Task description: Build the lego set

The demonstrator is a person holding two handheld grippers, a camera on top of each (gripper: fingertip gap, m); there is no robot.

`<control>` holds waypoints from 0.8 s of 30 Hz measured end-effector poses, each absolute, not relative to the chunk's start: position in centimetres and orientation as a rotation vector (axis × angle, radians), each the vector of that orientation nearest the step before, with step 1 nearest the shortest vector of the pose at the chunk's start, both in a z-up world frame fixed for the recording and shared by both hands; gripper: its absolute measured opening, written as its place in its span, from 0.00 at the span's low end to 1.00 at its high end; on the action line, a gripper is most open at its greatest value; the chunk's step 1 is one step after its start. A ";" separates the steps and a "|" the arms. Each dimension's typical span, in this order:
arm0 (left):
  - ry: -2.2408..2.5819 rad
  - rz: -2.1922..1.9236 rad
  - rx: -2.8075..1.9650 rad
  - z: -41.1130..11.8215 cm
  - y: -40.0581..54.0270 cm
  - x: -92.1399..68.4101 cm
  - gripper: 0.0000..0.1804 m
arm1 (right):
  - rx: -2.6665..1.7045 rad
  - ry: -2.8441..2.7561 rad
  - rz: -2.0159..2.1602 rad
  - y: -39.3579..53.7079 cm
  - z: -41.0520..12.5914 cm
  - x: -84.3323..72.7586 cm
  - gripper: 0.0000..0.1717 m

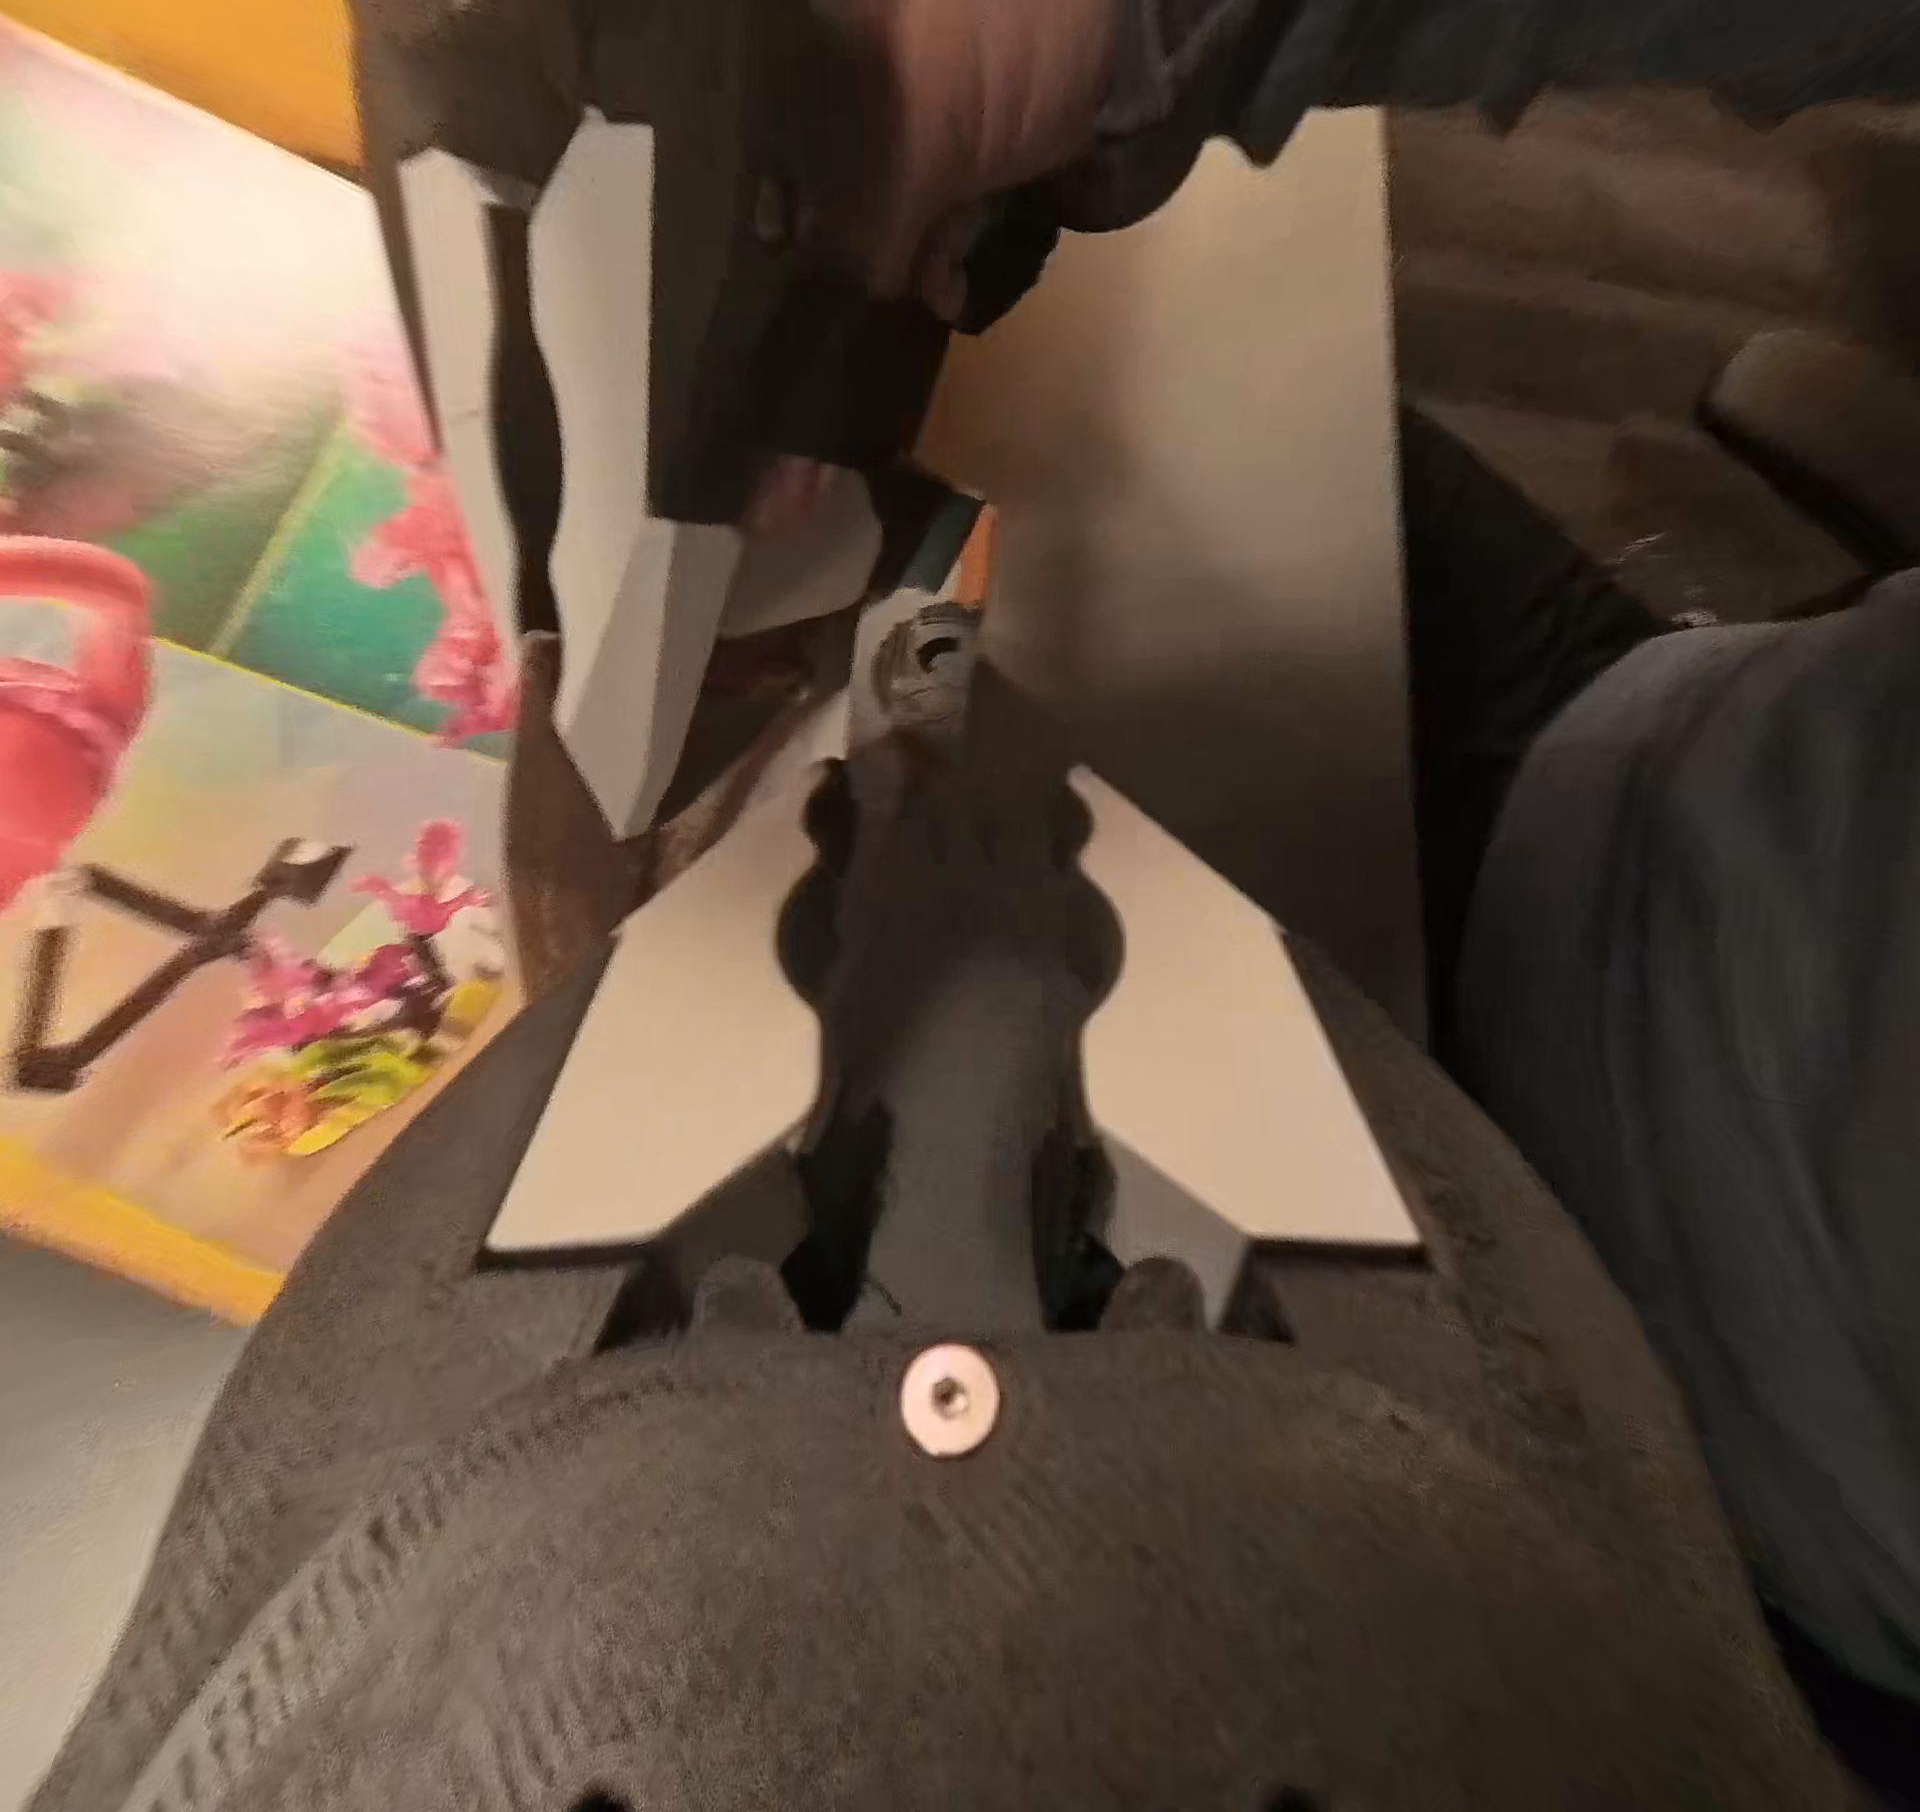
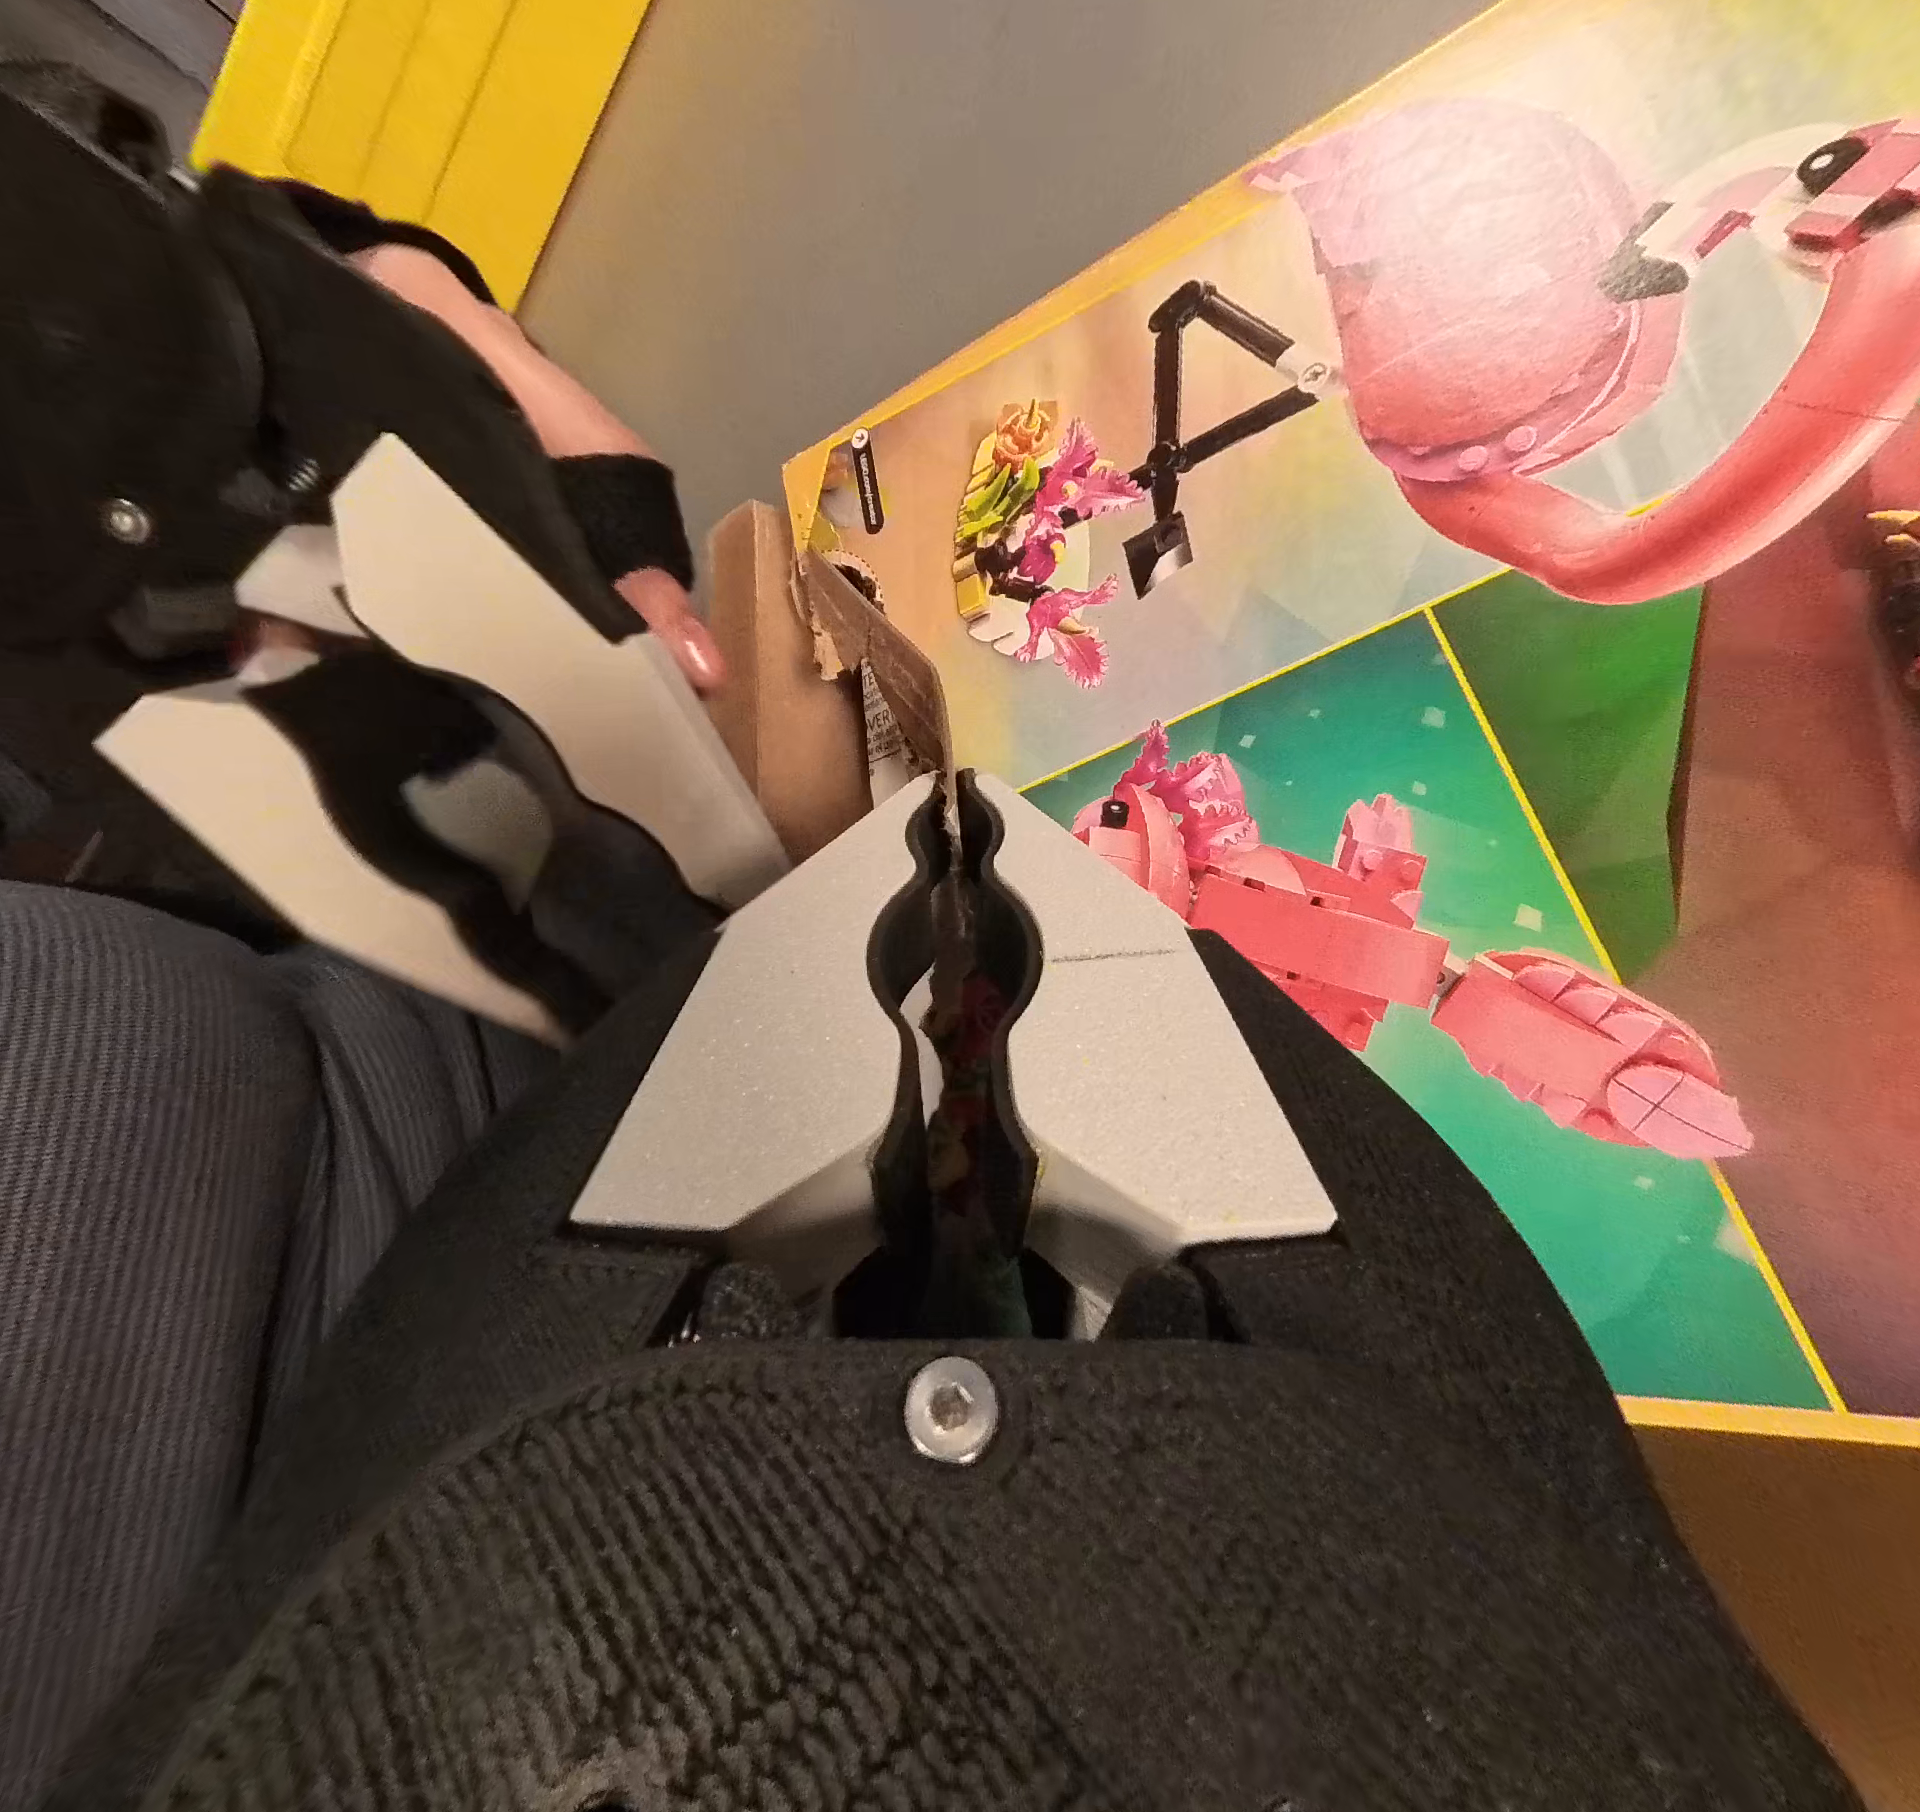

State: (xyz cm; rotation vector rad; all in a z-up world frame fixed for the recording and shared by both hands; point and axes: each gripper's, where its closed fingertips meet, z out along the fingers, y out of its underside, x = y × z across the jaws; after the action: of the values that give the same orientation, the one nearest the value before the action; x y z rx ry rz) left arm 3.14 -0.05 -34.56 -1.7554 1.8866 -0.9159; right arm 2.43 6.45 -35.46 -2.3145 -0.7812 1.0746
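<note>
Presently, R claw (image 2: 961,796) is sitting closed, its grey pads pinching a torn brown cardboard flap (image 2: 883,661) of the box (image 2: 1558,827); flap edge is running down between the pads, both pressing on it. Box is a large printed carton w/ yellow border, pink brick-built flamingo and flower artwork, lying on a grey bench (image 2: 935,152). Flap is standing up from the box's near corner, ragged along its torn edge, w/ a strip of white printed label showing on its inner face.

L claw (image 1: 961,775) is standing open, wide gap between its fingers, nothing gripped. Right view is showing it just left of the flap, fingers (image 2: 582,640) spread, one finger lying against the brown inner panel beside the flap. A hand (image 2: 582,474) in a black fingerless glove is holding that tool, one fingertip lying at the cardboard.

Left view is blurred. R claw is appearing there upper left, above the L claw's fingertips. Pale panel (image 1: 1195,515) is filling the area ahead of the L claw; cannot tell what the small grey round item (image 1: 920,661) just beyond its tips is.

Yellow carton piece (image 2: 436,48) is lying at far left of bench, well apart from both claws. Grey trouser leg (image 2: 208,1087) is showing below the L claw.
</note>
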 end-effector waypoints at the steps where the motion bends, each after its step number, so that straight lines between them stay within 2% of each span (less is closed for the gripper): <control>1: 1.888 -0.963 -1.817 -34.6 -0.3 3.5 0.26 | -2.315 -0.780 1.077 6.4 -35.5 2.4 0.00; 2: 1.885 -0.990 -1.881 -34.7 -0.4 3.9 0.28 | -2.316 -0.778 1.079 6.4 -35.5 2.4 0.00; 6: 1.921 -0.854 -1.935 -35.8 0.6 4.7 0.26 | -2.318 -0.771 1.091 6.4 -35.5 2.3 0.00; 8: 1.957 -0.745 -1.903 -36.2 1.3 4.7 0.18 | -2.326 -0.770 1.093 6.4 -35.5 2.3 0.00; 11: 1.987 -0.755 -1.790 -35.5 1.0 4.5 0.13 | -2.324 -0.763 1.107 6.4 -35.5 2.3 0.00; 24: 1.770 -0.676 -1.274 -34.8 -0.2 3.6 0.09 | -2.311 -0.737 1.198 6.3 -35.0 1.7 0.00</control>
State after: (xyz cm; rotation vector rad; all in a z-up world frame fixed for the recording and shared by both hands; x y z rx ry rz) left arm 3.57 -0.25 -34.84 -1.2736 1.7699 -0.6756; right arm 1.69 6.33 -35.03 -2.3115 -0.7374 1.1979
